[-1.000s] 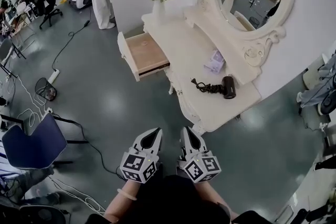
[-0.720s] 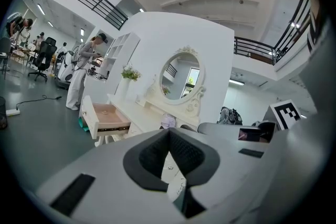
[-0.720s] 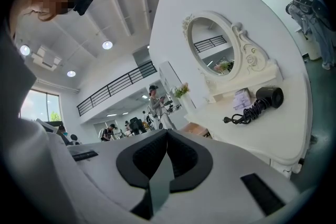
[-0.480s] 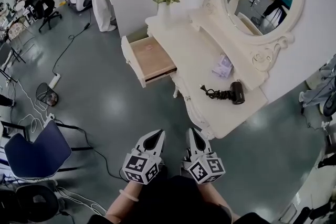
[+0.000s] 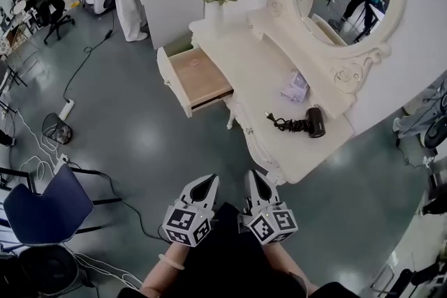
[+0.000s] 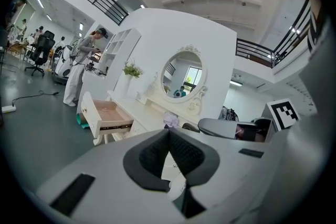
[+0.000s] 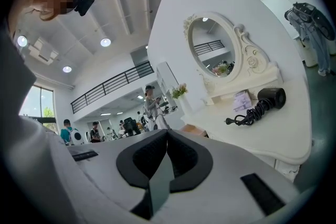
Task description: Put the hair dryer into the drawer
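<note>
Our left gripper point(image 5: 208, 180) and right gripper point(image 5: 252, 176) hang near us, fingers pressed together, empty. The dryer point(image 5: 316, 121) lies on the table point(image 5: 258, 84), right of the open drawer point(image 5: 199, 77).

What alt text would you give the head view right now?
A black hair dryer with its cord lies on the white dressing table, whose drawer stands open. The left gripper and right gripper are shut and empty, short of the dressing table.
</note>
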The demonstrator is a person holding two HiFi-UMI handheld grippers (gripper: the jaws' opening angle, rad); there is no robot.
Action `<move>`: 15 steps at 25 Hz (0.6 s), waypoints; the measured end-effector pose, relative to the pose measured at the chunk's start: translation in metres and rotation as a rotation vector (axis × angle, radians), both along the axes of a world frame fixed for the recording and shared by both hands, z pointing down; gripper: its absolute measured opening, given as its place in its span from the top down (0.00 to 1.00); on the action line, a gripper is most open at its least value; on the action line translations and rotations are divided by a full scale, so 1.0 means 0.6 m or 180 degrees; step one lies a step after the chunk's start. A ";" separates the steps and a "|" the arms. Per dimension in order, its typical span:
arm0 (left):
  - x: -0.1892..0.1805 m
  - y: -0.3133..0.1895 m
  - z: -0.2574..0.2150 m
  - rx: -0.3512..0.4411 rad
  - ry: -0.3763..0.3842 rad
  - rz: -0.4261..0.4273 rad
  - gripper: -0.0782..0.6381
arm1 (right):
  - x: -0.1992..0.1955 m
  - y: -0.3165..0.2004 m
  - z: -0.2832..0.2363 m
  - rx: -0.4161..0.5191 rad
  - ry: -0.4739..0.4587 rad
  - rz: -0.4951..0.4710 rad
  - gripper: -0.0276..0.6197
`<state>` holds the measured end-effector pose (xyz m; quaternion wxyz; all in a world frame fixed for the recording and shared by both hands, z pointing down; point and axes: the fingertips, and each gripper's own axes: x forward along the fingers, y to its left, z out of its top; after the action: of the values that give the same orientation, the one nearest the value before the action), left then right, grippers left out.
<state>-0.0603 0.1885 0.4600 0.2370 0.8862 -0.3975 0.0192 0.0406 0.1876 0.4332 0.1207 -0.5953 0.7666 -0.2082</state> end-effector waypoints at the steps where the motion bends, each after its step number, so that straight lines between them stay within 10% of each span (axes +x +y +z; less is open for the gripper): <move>1: 0.000 0.000 0.000 -0.0004 0.0001 -0.0001 0.85 | 0.001 -0.002 0.000 -0.0001 0.0006 0.0003 0.92; 15: -0.018 -0.041 0.011 -0.0011 -0.0050 -0.0113 0.85 | 0.006 -0.052 0.005 0.0083 0.0051 -0.0048 0.92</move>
<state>-0.0713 0.1637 0.4669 0.2357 0.8785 -0.4150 0.0226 0.0439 0.1566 0.4362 0.1207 -0.5896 0.7746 -0.1943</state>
